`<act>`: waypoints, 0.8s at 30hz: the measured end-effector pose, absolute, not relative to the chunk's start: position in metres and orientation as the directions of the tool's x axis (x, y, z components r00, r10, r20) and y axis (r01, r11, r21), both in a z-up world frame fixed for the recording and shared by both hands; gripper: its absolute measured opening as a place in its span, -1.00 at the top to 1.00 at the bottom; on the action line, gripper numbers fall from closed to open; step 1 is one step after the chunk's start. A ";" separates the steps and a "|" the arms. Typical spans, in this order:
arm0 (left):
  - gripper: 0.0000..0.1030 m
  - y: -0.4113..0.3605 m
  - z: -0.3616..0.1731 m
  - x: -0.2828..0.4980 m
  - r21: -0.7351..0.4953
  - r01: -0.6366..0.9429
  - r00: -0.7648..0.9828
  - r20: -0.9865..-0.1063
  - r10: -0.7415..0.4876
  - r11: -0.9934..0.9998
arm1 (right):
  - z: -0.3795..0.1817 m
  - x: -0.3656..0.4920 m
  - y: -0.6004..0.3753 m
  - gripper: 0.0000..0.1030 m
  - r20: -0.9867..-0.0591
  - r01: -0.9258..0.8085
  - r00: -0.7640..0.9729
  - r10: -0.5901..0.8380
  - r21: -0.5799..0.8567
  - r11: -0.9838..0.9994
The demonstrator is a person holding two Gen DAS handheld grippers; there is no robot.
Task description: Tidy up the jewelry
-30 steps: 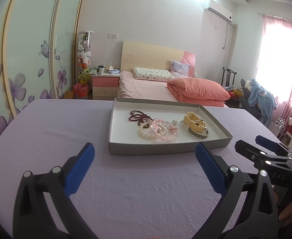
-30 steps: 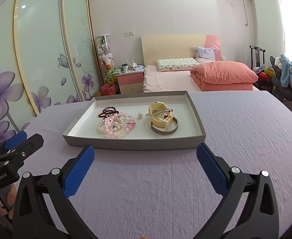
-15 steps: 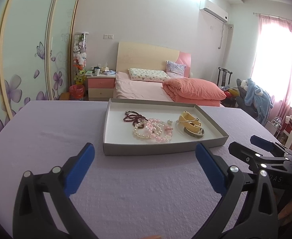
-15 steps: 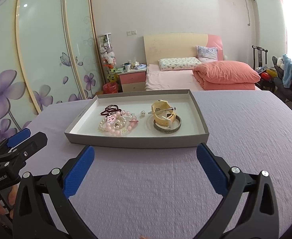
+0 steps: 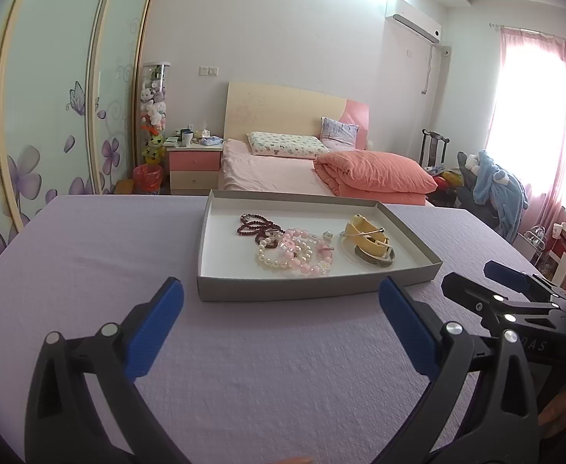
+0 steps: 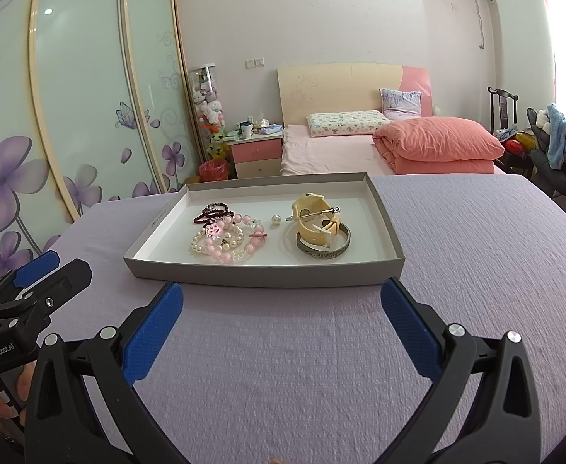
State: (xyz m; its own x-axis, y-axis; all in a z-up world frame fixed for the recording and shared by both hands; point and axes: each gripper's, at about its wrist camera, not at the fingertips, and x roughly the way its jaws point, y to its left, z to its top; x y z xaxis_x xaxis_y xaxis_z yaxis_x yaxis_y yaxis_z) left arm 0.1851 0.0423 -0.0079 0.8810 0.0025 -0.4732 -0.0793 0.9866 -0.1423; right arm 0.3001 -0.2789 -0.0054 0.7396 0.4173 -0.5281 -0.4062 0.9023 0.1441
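Note:
A shallow grey tray [image 5: 314,290] [image 6: 259,273] with a white inside lies on the lilac table. Inside it lie a dark red bead bracelet [image 5: 254,226] [image 6: 210,212], pink and pearl bead bracelets [image 5: 294,257] [image 6: 225,241], one loose pearl [image 6: 275,219], a yellow cuff [image 5: 366,234] [image 6: 316,218] and a grey metal bangle [image 5: 374,261] [image 6: 323,249]. My left gripper [image 5: 281,303] hovers open in front of the tray. My right gripper [image 6: 282,301] is open too, just before the tray's near wall. Neither holds anything.
The lilac tablecloth [image 5: 89,255] [image 6: 476,255] stretches around the tray. Beyond the table stand a pink bed [image 5: 321,166], a nightstand [image 5: 194,164] and a flowered wardrobe [image 6: 70,116]. A chair with clothes [image 5: 491,189] sits at the right.
Both views have shifted slightly: the tray sits a little left and lower in the left wrist view, a little nearer in the right wrist view. Both grippers stay open and empty.

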 end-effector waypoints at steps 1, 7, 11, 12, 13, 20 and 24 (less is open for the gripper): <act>-0.96 0.042 -0.008 0.185 -0.142 -0.079 0.881 -0.472 0.003 0.987 | -0.005 0.300 -0.279 -0.97 -0.528 -0.407 0.739 0.418 0.145 0.902; -0.96 0.042 -0.009 0.184 -0.140 -0.077 0.881 -0.473 0.002 0.987 | -0.005 0.300 -0.279 -0.97 -0.528 -0.408 0.739 0.419 0.143 0.902; -0.96 0.041 -0.010 0.185 -0.142 -0.078 0.880 -0.475 0.001 0.987 | -0.006 0.300 -0.280 -0.97 -0.528 -0.408 0.738 0.419 0.145 0.901; -0.96 0.042 -0.010 0.185 -0.142 -0.078 0.880 -0.475 0.001 0.987 | -0.006 0.300 -0.280 -0.97 -0.528 -0.408 0.738 0.419 0.145 0.901; -0.96 0.041 -0.009 0.185 -0.140 -0.078 0.880 -0.474 0.003 0.987 | -0.006 0.300 -0.280 -0.97 -0.528 -0.408 0.739 0.419 0.144 0.902; -0.96 0.040 -0.012 0.184 -0.139 -0.082 0.879 -0.477 0.006 0.987 | -0.006 0.300 -0.280 -0.97 -0.529 -0.407 0.738 0.419 0.145 0.902; -0.96 0.040 -0.012 0.184 -0.140 -0.080 0.879 -0.477 0.004 0.987 | -0.005 0.300 -0.280 -0.97 -0.529 -0.408 0.738 0.418 0.144 0.902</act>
